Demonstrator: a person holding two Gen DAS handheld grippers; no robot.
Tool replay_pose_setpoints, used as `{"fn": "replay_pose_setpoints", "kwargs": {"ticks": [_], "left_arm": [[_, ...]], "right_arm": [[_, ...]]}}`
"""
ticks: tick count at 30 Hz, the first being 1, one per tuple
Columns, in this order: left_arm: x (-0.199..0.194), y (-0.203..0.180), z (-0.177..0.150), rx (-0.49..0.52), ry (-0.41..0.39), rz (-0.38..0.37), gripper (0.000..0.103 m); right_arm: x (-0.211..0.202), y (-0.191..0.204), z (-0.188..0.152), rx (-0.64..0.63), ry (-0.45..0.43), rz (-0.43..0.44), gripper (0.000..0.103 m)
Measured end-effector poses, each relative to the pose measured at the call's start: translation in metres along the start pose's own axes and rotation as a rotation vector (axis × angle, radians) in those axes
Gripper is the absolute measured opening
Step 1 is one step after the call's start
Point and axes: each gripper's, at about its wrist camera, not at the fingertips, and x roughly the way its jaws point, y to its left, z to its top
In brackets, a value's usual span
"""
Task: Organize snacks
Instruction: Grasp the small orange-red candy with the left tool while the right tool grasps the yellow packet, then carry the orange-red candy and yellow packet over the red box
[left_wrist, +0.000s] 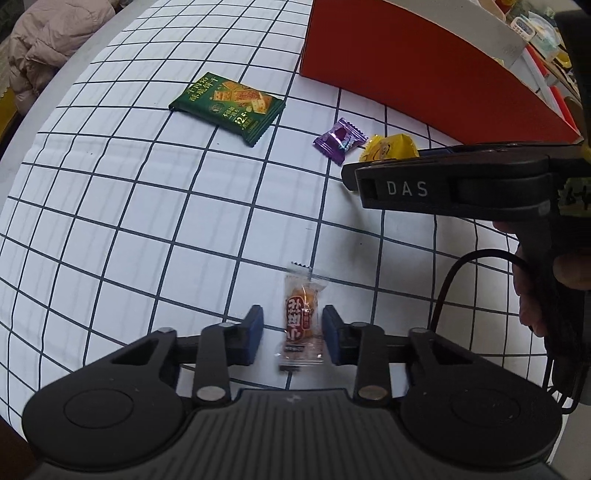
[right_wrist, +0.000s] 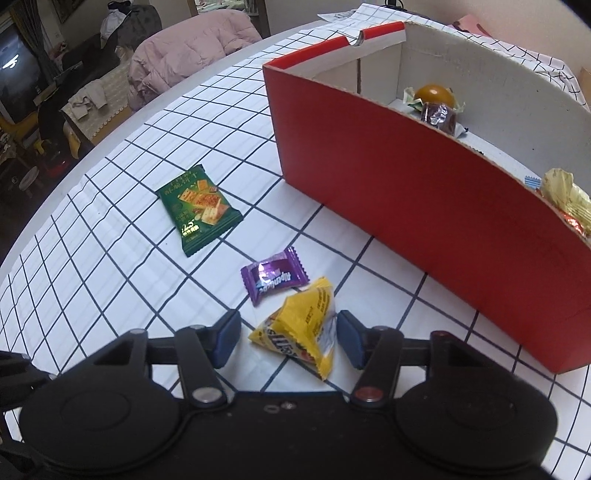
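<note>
On the counter (right_wrist: 110, 258): bracketing orange candy (left_wrist: 302, 325) with left gripper (left_wrist: 292, 334), yellow packet (right_wrist: 299, 328) with right gripper (right_wrist: 288, 338), fingers apart; red box (right_wrist: 406, 206) partly filled, green packet (right_wrist: 197, 208), purple candy (right_wrist: 273, 275) remaining.

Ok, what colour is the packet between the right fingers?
Yellow packet, with some red and white print, clearest in the right wrist view.

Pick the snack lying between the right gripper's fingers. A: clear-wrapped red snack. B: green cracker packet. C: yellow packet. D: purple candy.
C: in the right wrist view the yellow packet lies between the right gripper fingers, with the purple candy and green cracker packet farther off on the cloth.
</note>
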Motion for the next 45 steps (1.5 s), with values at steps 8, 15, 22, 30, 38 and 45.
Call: {"fn": "replay_pose_setpoints", "kwargs": {"ticks": [8,15,22,30,38,45], "left_arm": [[0.001,0.013,0.0,-0.019,0.002,-0.04,0.018],[0.0,0.025,0.0,-0.033,0.014,-0.076,0.018],[-0.005,0.033,0.004,-0.015,0.01,-0.11,0.018],[-0.011,0.043,0.01,0.009,0.002,-0.131,0.018],[-0.029,0.043,0.021,0.043,-0.024,-0.163,0.018],[-0.051,0.035,0.043,0.067,-0.075,-0.201,0.018]], "right_arm": [[-0.005,-0.005,-0.003,0.075,-0.024,-0.005,0.043],[-0.012,-0.006,-0.01,0.133,-0.044,-0.008,0.037],[-0.021,-0.006,-0.02,0.194,-0.062,-0.022,0.034],[-0.038,-0.003,-0.032,0.257,-0.087,-0.045,0.033],[-0.069,-0.003,-0.04,0.309,-0.131,-0.065,0.033],[-0.108,-0.009,-0.041,0.339,-0.197,-0.091,0.033]]}}
